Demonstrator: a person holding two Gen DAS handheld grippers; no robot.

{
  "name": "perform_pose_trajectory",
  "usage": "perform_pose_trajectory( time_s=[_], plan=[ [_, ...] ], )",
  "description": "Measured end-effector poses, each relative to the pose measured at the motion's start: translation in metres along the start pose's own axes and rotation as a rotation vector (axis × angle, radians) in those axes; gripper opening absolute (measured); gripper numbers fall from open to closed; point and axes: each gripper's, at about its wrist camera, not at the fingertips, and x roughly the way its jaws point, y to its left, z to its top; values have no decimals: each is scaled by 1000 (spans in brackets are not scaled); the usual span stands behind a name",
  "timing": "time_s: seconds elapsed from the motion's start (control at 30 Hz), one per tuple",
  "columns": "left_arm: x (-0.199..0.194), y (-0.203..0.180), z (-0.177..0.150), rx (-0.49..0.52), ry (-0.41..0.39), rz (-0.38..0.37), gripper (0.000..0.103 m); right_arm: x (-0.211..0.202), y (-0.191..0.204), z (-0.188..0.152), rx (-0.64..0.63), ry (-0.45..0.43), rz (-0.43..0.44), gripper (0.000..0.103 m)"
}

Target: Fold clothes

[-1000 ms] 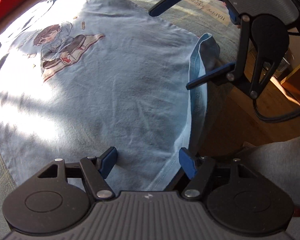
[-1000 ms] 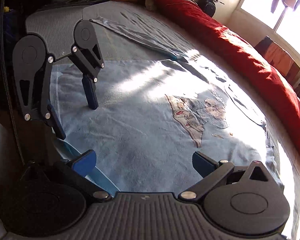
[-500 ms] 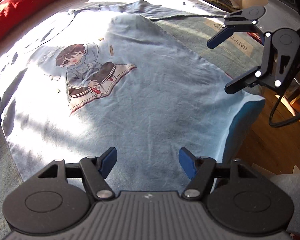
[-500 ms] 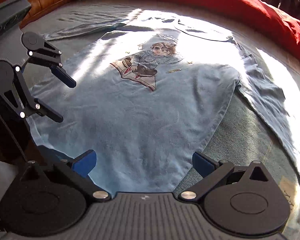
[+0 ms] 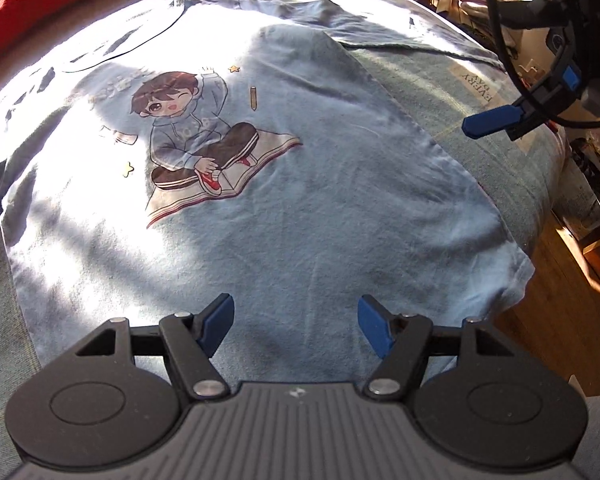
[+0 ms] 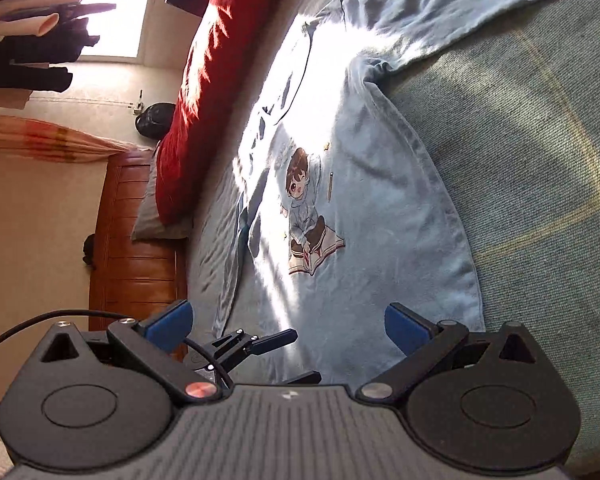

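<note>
Both grippers [image 5: 296,322] [image 6: 288,330] gape empty; grab the shirt [image 5: 340,200] hem at 6 o'clock unevenly and your fold skews.

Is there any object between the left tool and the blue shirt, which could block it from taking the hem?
Nothing visible does. The left tool hangs open directly above the blue shirt, near its hem, with only bare cloth between its fingers. The right tool is off to the side.

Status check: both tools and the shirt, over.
Left tool open, empty, above shirt hem. Right tool open, empty, off shirt's side. Blue shirt flat, print up, unfolded. Nothing in the way.
</note>
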Motion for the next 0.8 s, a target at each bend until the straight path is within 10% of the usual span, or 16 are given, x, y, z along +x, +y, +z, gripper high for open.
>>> perform_pose_trajectory(
  time_s=[0.47,0.8],
  plan=[
    [3,-14,31,91,133,7,68,-49,1,-5,-95,-131,-288,103],
    [18,-31,60,261,238,-12,69,-110,-22,-50,40,-299,-279,103]
  ],
)
